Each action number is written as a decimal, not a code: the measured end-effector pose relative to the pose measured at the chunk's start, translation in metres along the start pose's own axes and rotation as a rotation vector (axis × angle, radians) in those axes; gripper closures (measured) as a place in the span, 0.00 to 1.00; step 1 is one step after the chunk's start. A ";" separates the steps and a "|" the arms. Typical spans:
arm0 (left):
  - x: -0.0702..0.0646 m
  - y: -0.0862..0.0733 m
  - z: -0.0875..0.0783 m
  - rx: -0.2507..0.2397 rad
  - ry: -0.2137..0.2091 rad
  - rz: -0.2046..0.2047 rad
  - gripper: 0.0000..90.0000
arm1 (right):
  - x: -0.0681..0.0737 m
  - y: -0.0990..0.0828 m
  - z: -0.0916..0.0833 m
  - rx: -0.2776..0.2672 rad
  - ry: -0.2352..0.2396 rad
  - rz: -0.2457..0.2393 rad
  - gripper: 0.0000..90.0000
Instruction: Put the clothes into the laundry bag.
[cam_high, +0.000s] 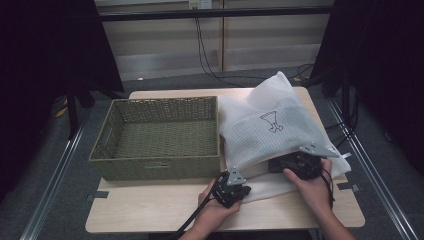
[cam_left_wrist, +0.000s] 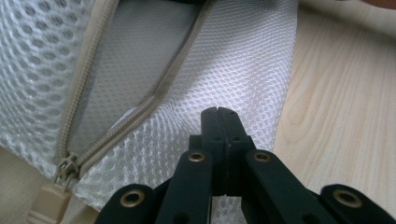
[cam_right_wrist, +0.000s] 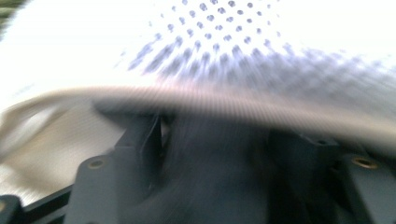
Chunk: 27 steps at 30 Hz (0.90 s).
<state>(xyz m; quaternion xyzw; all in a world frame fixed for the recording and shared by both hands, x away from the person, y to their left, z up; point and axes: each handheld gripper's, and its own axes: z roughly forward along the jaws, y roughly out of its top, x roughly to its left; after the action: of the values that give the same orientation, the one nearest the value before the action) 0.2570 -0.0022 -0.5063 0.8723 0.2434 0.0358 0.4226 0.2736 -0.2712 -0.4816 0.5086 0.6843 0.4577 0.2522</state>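
Note:
A white mesh bag (cam_high: 270, 125) with a small black drawing lies on the right half of the table, its zipped mouth facing the near edge. My left gripper (cam_high: 243, 191) is shut on the bag's lower mesh edge (cam_left_wrist: 233, 60), just right of the beige zip (cam_left_wrist: 154, 98) and its pull (cam_left_wrist: 65, 168). My right gripper (cam_high: 287, 164) reaches in at the bag's mouth under the raised upper layer. In the blurred right gripper view a dark mass sits between the jaws of that gripper (cam_right_wrist: 215, 135), below the bag's zip band (cam_right_wrist: 233, 100). Whether its pads press on it is unclear.
A green woven basket (cam_high: 155, 167) stands on the left half of the light wooden table (cam_high: 150, 210), close against the bag. Black curtains hang at both sides, and cables run along the floor behind.

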 end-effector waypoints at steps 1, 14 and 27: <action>0.000 0.000 0.000 0.001 0.000 0.000 1.00 | -0.001 -0.003 -0.009 -0.008 0.005 -0.001 0.34; 0.000 0.000 0.000 0.000 -0.002 0.003 1.00 | -0.020 -0.013 0.009 0.272 -0.105 0.042 0.68; 0.002 -0.004 -0.006 0.004 -0.004 0.023 1.00 | -0.007 -0.008 0.042 0.183 -0.152 -0.010 0.80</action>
<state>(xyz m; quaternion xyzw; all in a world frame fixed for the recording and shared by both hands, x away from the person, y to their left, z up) 0.2552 0.0055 -0.5058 0.8760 0.2323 0.0383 0.4209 0.3062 -0.2625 -0.5086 0.5594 0.7046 0.3522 0.2579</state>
